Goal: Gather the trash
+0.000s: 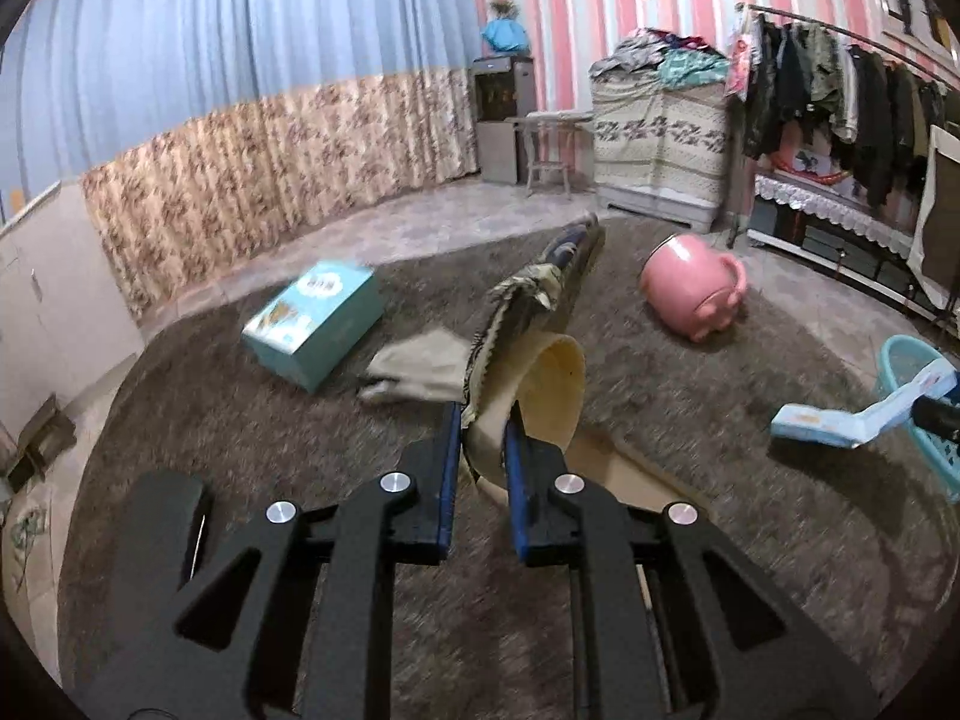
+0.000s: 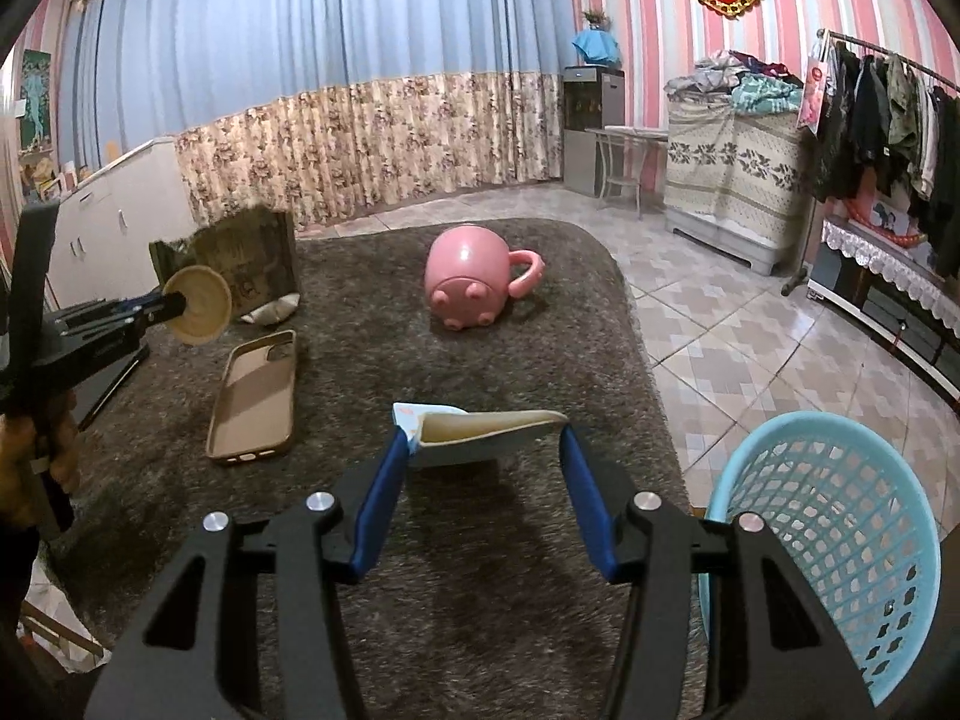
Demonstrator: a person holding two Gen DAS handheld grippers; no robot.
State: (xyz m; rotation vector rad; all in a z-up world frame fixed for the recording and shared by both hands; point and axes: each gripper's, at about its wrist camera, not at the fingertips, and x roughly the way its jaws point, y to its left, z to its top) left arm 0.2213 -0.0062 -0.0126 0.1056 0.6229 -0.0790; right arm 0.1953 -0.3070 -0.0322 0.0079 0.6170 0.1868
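My left gripper (image 1: 483, 420) is shut on a crumpled paper cup and wrapper (image 1: 528, 348), held above the grey rug; it shows in the right wrist view (image 2: 198, 303) at the left. My right gripper (image 2: 483, 438) holds a flattened light-blue carton (image 2: 480, 435) between its fingers, just above the rug; the carton also shows in the left wrist view (image 1: 864, 414). A light-blue mesh basket (image 2: 828, 540) stands on the floor at the lower right, right of the right gripper, and shows in the left wrist view (image 1: 906, 372).
A pink pig mug (image 2: 474, 282) lies on its side on the rug (image 2: 480, 600). A tan phone case (image 2: 255, 396) lies left of centre. A teal box (image 1: 315, 321) and beige scrap (image 1: 420, 366) lie on the rug. Tiled floor (image 2: 750, 348) lies right.
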